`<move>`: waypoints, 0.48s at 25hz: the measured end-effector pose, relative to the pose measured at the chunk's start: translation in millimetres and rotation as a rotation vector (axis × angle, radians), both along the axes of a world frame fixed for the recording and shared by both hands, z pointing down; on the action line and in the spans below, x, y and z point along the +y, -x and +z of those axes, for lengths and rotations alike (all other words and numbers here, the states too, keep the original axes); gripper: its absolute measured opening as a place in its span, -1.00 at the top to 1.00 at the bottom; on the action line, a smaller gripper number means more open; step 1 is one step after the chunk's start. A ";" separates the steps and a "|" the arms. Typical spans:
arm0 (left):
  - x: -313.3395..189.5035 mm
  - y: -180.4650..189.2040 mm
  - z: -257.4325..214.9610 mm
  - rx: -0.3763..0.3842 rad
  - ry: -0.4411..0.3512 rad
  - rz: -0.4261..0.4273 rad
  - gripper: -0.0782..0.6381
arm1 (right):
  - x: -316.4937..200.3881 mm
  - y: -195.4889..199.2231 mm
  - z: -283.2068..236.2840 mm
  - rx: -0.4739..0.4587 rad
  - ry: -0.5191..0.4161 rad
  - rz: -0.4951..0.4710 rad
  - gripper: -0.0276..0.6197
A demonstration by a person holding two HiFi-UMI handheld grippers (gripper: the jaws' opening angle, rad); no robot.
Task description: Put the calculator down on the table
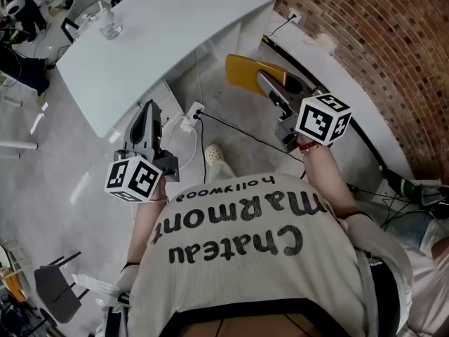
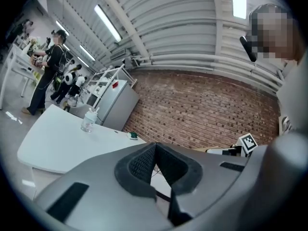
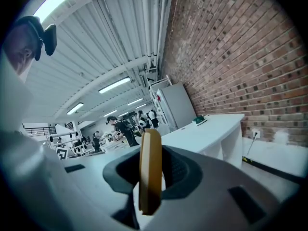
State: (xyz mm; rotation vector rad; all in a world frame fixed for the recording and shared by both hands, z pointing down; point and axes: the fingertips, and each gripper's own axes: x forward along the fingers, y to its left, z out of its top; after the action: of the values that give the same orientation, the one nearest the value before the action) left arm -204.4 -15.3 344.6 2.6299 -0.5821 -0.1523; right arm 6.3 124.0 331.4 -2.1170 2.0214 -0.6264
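Head view shows the right gripper (image 1: 270,84) at about 1 o'clock from the person, and its jaws are closed on the yellow calculator (image 1: 247,69), which sticks out beyond the fingertips. The calculator is in the air, not on the white table (image 1: 161,34), which lies at 11 o'clock with a clear bottle (image 1: 109,21) on its far part. In the right gripper view the calculator stands upright and edge-on between the two pads, and both pads press on it. The left gripper (image 1: 146,111) is at 10 o'clock, near the table's near corner. In the left gripper view its jaws meet at the tips and hold nothing. A brick wall (image 1: 379,41) runs at 2 o'clock.
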 end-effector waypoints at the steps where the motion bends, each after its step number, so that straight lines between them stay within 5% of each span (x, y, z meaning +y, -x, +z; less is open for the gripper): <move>1: -8.5 -10.3 -0.3 -0.001 -0.002 0.006 0.78 | -9.7 -8.5 -1.0 0.002 0.001 -0.003 0.64; 12: -115.1 -81.2 -23.2 0.014 -0.040 0.007 0.78 | -119.3 -81.9 -18.8 0.007 -0.017 -0.007 0.64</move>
State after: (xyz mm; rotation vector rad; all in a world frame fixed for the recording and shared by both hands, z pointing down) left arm -123.1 -130.4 321.4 2.6667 -0.5711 -0.1815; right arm 88.1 4.7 312.5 -2.1063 2.0309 -0.6018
